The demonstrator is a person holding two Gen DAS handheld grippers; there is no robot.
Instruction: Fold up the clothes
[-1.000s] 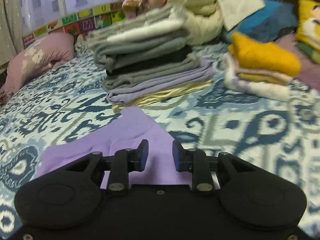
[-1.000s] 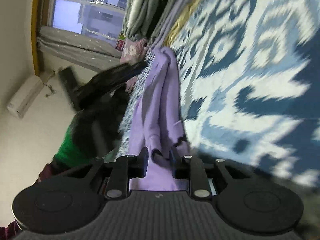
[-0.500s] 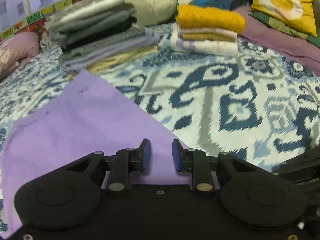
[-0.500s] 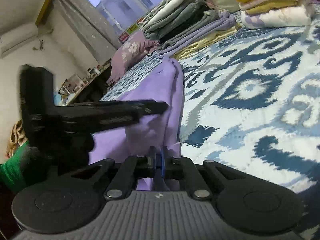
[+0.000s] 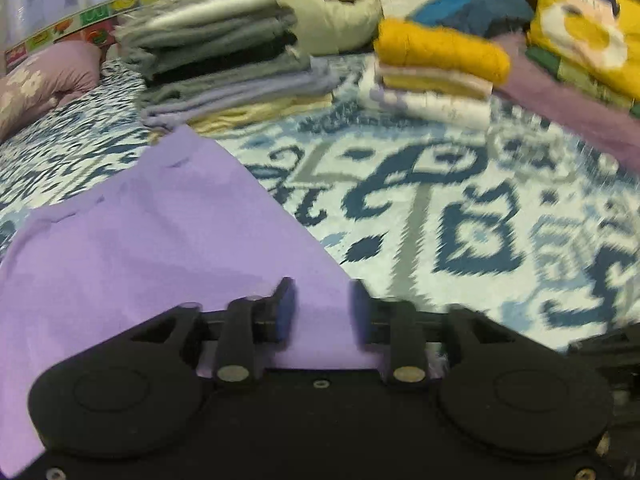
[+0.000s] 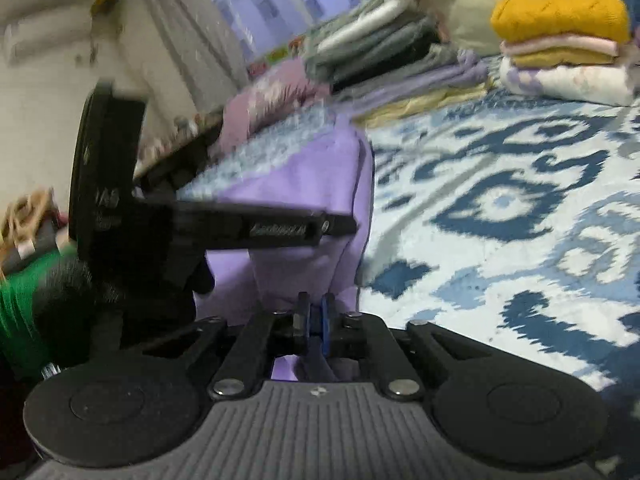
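Observation:
A lavender garment (image 5: 160, 232) lies flat on the blue-and-white patterned bedspread (image 5: 460, 220). My left gripper (image 5: 322, 304) hovers low over its near right corner. Its jaws are opening, with the cloth under and between them and the pads not pressing on it. In the right wrist view the garment (image 6: 304, 184) rises in a fold toward my right gripper (image 6: 315, 308). Those pads pinch the bunched edge, and the jaws are opening very slightly. The left gripper (image 6: 340, 225) shows side-on just above the fold.
A tall stack of grey and lilac folded clothes (image 5: 224, 60) stands behind the garment. To its right is a smaller stack topped by a mustard sweater (image 5: 436, 64). A yellow cushion (image 5: 588, 28) sits far right and a pink pillow (image 5: 48, 76) far left. A green sleeve (image 6: 20, 304) shows at the left.
My left gripper's jaws have spread apart over the garment's corner and it sank lower. My right gripper rolled level and closed onto the garment's edge.

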